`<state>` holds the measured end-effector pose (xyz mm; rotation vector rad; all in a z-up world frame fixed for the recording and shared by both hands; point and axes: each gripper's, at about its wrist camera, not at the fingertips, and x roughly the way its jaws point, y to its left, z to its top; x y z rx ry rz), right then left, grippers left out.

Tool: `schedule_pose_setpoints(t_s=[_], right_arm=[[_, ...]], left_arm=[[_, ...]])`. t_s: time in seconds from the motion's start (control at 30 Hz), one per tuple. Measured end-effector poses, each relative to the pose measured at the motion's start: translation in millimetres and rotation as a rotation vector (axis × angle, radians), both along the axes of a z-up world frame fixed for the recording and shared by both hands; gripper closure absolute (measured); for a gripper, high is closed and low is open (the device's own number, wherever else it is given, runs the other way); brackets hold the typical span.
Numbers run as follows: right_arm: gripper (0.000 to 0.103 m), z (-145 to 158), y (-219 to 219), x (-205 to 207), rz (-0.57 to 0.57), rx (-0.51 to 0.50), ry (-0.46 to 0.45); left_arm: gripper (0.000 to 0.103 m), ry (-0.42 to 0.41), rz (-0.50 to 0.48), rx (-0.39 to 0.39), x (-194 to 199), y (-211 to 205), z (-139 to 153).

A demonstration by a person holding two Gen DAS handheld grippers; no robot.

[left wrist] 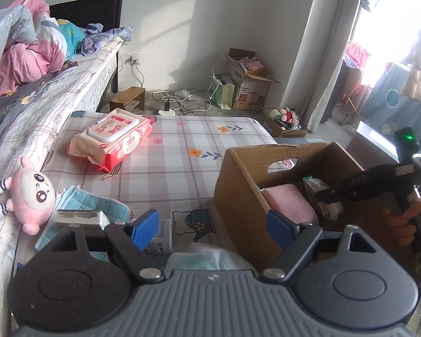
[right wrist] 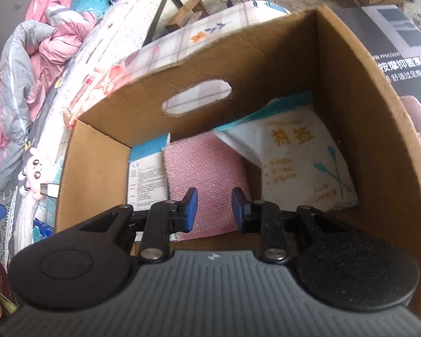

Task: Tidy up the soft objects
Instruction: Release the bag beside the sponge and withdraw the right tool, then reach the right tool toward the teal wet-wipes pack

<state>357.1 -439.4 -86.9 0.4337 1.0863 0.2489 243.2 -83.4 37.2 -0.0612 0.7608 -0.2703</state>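
Note:
A cardboard box [left wrist: 238, 185] stands on the checked mattress, also in the right wrist view [right wrist: 350, 90]. Inside lie a pink cloth [right wrist: 202, 168], a white cotton-swab pack [right wrist: 300, 157] and a blue-white packet [right wrist: 147, 174]. My right gripper [right wrist: 214, 207] is open and empty just above the pink cloth; it shows in the left wrist view [left wrist: 334, 195] over the box. My left gripper [left wrist: 213, 227] is open and empty, low beside the box. A red wet-wipes pack [left wrist: 113, 137], a pink plush toy [left wrist: 33, 193] and a blue cloth [left wrist: 95, 202] lie outside the box.
A small white carton [left wrist: 162, 236] and a pale crumpled item [left wrist: 207, 258] lie under my left gripper. A bed with pink and grey bedding [left wrist: 22, 56] runs along the left. Boxes, a bag and cables [left wrist: 244, 87] sit on the floor beyond.

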Motion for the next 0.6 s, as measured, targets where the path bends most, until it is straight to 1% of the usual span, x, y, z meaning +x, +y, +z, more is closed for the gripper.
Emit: schedule_pose_setpoints(t_s=[0.1, 0.2, 0.33, 0.47, 0.6], right_arm=[[0.074, 16, 2, -8, -0.008, 0.021, -0.037], [0.071, 31, 12, -20, 0.000, 0.058, -0.067], [0.061, 53, 34, -37, 0.030, 0.097, -0.110], [0.059, 77, 56, -51, 0.086, 0.112, -0.142], [0.058, 96, 87, -54, 0.157, 0.120, -0.163]], left_arm=[[0.017, 0.004, 0.032, 0.026, -12, 15, -5], [0.017, 0.010, 0.067, 0.034, -22, 30, -8], [0.015, 0.011, 0.111, 0.067, -39, 52, -13], [0.014, 0.021, 0.147, 0.098, -55, 74, -16], [0.013, 0.026, 0.191, 0.080, -69, 97, -17]])
